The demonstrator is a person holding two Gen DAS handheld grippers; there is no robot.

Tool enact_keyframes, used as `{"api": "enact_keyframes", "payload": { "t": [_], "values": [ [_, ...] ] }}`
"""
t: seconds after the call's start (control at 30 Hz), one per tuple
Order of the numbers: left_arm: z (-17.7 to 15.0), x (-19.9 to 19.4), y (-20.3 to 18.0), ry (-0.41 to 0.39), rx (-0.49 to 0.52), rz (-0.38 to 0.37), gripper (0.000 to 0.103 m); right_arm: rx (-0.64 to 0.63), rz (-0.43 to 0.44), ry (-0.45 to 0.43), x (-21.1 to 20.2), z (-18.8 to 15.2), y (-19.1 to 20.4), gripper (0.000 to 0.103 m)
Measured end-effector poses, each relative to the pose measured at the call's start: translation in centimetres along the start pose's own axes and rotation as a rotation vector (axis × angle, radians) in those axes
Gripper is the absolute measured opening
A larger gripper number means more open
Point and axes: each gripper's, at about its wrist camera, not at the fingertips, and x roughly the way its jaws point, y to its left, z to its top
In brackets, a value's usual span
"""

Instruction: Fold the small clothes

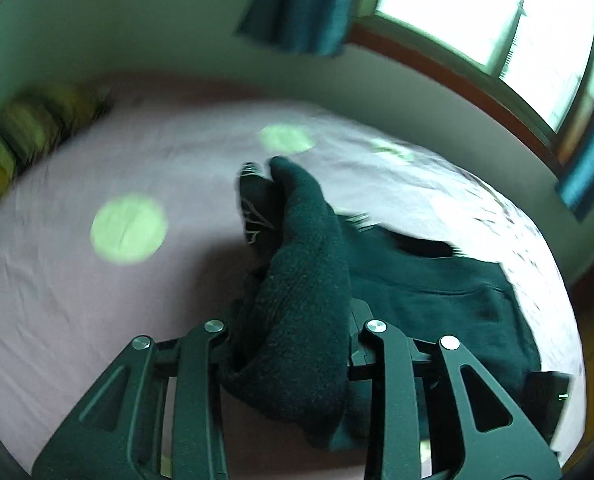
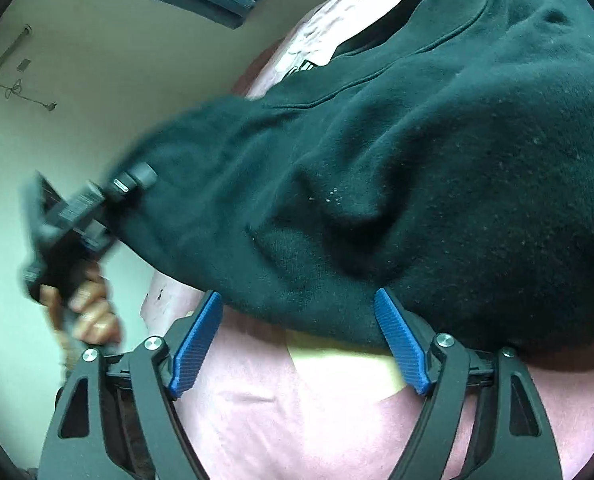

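Note:
A dark green sweatshirt [image 2: 437,152] lies partly on the pink bed sheet [image 1: 77,300]. My left gripper [image 1: 293,340] is shut on a bunched sleeve of the sweatshirt [image 1: 305,264] and holds it lifted above the bed; its fingertips are hidden by the cloth. The left gripper also shows in the right wrist view [image 2: 81,216], pulling the fabric up to the left. My right gripper [image 2: 301,344] is open, its blue pads [image 2: 197,344] apart, just under the sweatshirt's lower edge and touching nothing.
The pink sheet [image 2: 297,420] has pale green dots [image 1: 129,228]. A striped pillow [image 1: 25,140] lies at the far left. A wall, teal curtains [image 1: 301,4] and a window [image 1: 497,28] stand behind the bed.

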Motion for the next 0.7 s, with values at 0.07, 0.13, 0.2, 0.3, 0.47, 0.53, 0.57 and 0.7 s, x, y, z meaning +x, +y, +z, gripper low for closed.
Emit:
{"api": "enact_keyframes", "payload": {
  "t": [0.07,0.13,0.2,0.3,0.47,0.53,0.57,0.7],
  "values": [
    [0.9,-1.3,-4.0,-0.022,0.082,-0.01,0.03,-0.036,-0.002,-0.015,-0.3,-0.2,0.4,0.08],
    [1.1,-2.4,-7.9,-0.043,0.159,-0.007,0.03,-0.056,0.004,-0.009,-1.2,-0.2,0.8,0.079],
    [0.7,-2.8,-11.9,-0.056,0.232,-0.018,0.029,-0.021,0.042,0.01,-2.7,-0.5,0.1,0.079],
    [-0.9,-2.7,-16.7,-0.05,0.315,-0.041,0.028,0.018,0.051,-0.025,-6.1,-0.6,-1.5,0.079],
    [-6.3,0.2,-24.8,-0.001,0.492,-0.05,0.027,0.085,0.052,-0.168,-14.8,-0.6,-6.3,0.079],
    [-8.8,2.2,-27.2,0.044,0.541,-0.044,0.026,0.132,0.054,-0.221,-17.5,-0.5,-8.5,0.079],
    [-9.9,3.1,-28.0,0.058,0.559,-0.034,0.026,0.156,0.051,-0.244,-18.5,-0.7,-9.5,0.079],
    [-14.0,4.7,-30.0,-0.007,0.655,0.055,0.027,0.276,0.102,-0.295,-21.3,-1.9,-13.0,0.079]
  ]
}}
